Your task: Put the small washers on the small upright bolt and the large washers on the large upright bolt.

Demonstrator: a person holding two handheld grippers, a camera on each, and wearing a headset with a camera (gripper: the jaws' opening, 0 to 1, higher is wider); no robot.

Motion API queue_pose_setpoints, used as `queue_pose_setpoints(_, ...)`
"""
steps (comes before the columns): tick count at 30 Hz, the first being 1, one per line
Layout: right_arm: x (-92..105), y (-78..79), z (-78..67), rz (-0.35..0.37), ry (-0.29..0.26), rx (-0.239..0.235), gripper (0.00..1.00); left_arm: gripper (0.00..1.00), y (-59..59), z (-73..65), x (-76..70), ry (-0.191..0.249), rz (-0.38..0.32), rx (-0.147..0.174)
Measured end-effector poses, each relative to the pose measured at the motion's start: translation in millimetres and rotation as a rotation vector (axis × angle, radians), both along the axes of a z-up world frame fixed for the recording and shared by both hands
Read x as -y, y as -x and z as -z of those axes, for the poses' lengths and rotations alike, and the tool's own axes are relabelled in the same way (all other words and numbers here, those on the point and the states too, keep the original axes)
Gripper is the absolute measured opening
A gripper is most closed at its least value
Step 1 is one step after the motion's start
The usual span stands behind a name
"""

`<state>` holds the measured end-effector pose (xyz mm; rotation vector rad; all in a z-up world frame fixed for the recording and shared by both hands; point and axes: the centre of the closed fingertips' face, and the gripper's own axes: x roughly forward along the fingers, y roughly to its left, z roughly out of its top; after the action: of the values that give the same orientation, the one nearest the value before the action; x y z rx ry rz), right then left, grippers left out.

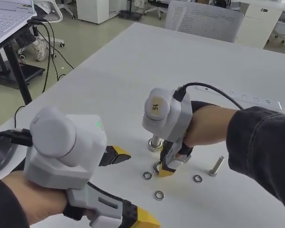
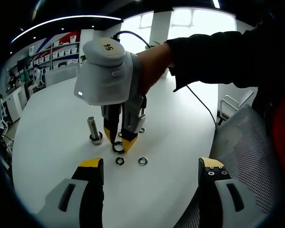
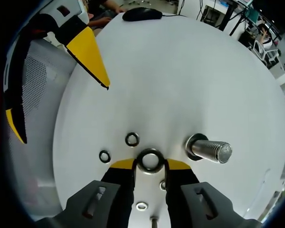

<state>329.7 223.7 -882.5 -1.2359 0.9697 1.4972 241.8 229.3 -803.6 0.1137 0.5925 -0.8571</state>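
The right gripper [image 3: 150, 164] clamps a large grey metal washer [image 3: 150, 151] by its rim, just nearer than the upright steel bolt [image 3: 209, 149], likely for threading; the left gripper [image 2: 151, 164] hangs open.

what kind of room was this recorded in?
Probably an open office or lab: a large white table, a mesh office chair behind it, and a laptop on a side desk.

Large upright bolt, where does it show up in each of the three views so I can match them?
Head view: the large upright bolt stands at centre, partly behind the right gripper.
Left gripper view: the bolt is left of centre, left of the right gripper.
Right gripper view: the bolt is lower right.
Shared landmark: the washer in the right gripper's jaws.
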Motion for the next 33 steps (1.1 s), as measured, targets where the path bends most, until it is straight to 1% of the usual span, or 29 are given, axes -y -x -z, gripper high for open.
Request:
queue_pose_setpoints(5,0.2,1.6,-0.5,0.016,-0.012,-0.013,0.24,0.81,1.6,0.1,0.4,0.0,0.0,0.001)
queue_pose_setpoints(7,1.1,0.4,-0.8,0.013,-0.01,-0.001,0.24,0.81,2.1,0.2,0.7,0.001,0.001,0.001)
queue_pose_setpoints(10,1.8,0.6,-2.8,0.016,-0.01,-0.006,0.24,0.81,2.2,0.3,1.1,0.0,0.002,0.0)
queue_pose_setpoints(19,9.0,-1.3,-11.2,0.018,-0.001,0.002,0.24,0.81,3.1,0.0,2.5,0.0,0.006,0.0)
queue_pose_setpoints(25,17.0,-6.5,-20.8,0.024,0.005,0.016,0.24,0.81,1.8,-1.4,3.2,-0.001,0.009,0.001)
queue_pose_setpoints(32,24.1,-14.5,-41.0,0.026,0.003,0.039,0.24,0.81,-0.8,-3.5,3.7,0.0,0.014,0.002)
queue_pose_setpoints(33,24.4,-15.0,-42.3,0.026,0.002,0.04,0.24,0.81,-1.0,-3.7,3.9,0.001,0.014,0.002)
